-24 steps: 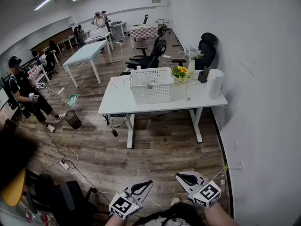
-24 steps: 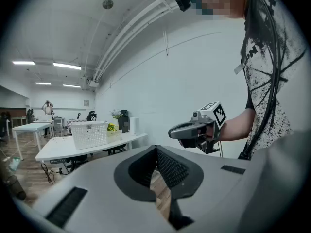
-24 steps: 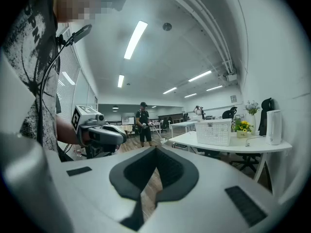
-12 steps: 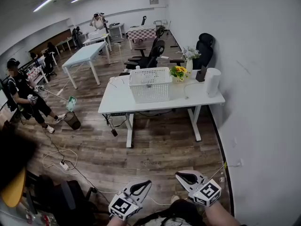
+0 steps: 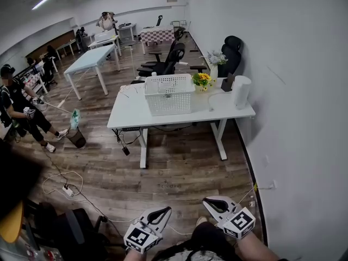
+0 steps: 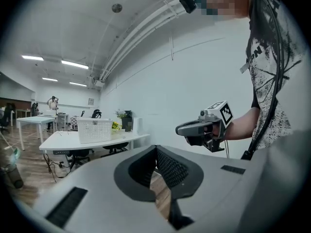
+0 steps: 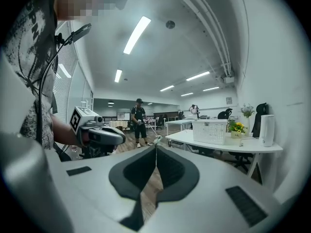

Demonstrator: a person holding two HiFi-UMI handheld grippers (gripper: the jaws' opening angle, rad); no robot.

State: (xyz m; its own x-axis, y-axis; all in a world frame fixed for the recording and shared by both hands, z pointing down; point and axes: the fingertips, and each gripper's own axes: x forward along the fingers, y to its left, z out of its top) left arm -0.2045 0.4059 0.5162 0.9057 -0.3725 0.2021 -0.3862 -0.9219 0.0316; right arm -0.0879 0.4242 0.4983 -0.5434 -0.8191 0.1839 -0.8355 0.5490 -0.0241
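Both grippers hang low at the bottom of the head view, over the wooden floor and a couple of metres short of a white desk (image 5: 130, 116). My left gripper (image 5: 159, 212) is shut and holds nothing; its own view shows the jaws (image 6: 156, 152) closed, with the right gripper (image 6: 206, 130) beside it. My right gripper (image 5: 214, 204) is shut and empty too, jaws (image 7: 155, 150) closed, with the left gripper (image 7: 95, 135) showing at the left of its view. A white perforated basket (image 5: 169, 93) stands on the desk.
On the desk are yellow flowers (image 5: 204, 80) and a white cylinder (image 5: 239, 91). Black office chairs (image 5: 163, 67) stand behind it. A person (image 5: 19, 110) with a long-handled tool stands at the left beside a dark bin (image 5: 76, 137). Cables and a power strip (image 5: 67, 190) lie on the floor.
The view has shifted a little: the desk and basket sit slightly higher and further left in the head view. Both grippers stay shut and low.
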